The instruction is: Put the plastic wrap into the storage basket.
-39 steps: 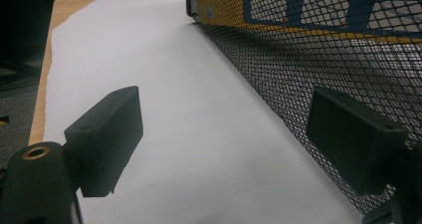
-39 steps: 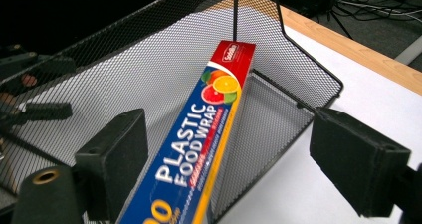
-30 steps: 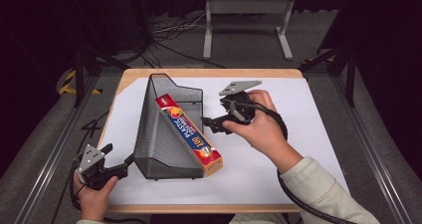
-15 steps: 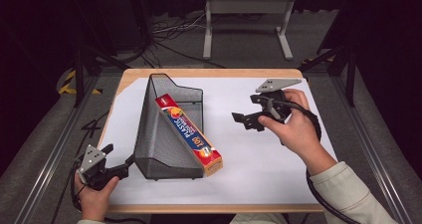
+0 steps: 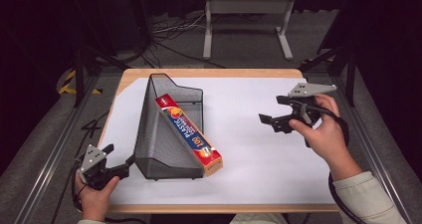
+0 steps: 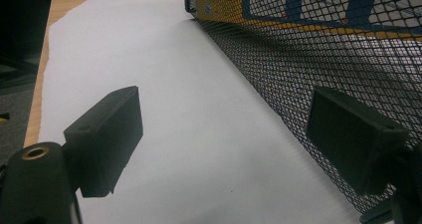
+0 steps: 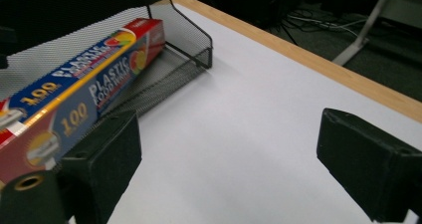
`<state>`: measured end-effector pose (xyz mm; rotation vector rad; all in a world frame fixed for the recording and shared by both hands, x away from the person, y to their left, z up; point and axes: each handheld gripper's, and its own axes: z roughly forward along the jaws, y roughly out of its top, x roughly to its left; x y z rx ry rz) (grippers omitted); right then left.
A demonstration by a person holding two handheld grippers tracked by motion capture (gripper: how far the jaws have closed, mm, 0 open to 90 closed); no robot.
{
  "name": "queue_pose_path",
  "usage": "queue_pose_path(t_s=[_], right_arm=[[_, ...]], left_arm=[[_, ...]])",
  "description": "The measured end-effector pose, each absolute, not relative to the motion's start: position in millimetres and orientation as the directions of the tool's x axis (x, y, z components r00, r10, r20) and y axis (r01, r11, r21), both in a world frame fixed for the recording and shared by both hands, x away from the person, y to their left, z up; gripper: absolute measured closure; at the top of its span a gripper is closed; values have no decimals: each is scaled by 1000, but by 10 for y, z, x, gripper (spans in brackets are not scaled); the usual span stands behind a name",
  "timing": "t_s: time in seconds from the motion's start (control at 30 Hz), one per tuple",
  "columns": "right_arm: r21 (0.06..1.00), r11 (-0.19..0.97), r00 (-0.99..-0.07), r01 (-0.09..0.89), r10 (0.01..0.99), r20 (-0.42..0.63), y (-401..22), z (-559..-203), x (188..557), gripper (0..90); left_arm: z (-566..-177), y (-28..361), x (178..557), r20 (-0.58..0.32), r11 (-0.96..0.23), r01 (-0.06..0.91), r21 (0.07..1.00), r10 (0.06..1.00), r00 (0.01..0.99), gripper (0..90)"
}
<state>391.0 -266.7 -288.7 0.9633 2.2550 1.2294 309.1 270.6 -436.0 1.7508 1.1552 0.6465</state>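
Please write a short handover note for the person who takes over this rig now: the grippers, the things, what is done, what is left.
Left gripper: open, at the near left corner of the black wire-mesh file holder, not gripping it.
Right gripper: open, holds nothing, jaws have just been opening, over bare white table cover right of the holder.
Long red and blue plastic food wrap box: lies in the holder, near end sticking out.
Done: box placed. Left: perhaps push it fully in.

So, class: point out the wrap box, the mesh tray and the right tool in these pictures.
Wrap box (image 5: pixel 191 134): high view, middle of its printed top face.
Mesh tray (image 5: pixel 160 144): high view, on its tall mesh side wall.
Right tool (image 5: pixel 272 121): high view, midway between its open fingertips.
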Motion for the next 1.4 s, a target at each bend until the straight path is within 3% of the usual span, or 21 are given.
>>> queue_pose_path(t_s=[0.6, 1.4], right_arm=[[877, 295, -645, 380, 764, 23, -3189, -3624, 3832, 74], [869, 322, -637, 375, 771, -11, -3293, -4328, 3641, 77]], left_arm=[[-4363, 2688, 3102, -51, -153, 428, 891, 902, 429, 156], [-4357, 2688, 3103, -53, -154, 420, 894, 896, 440, 155]])
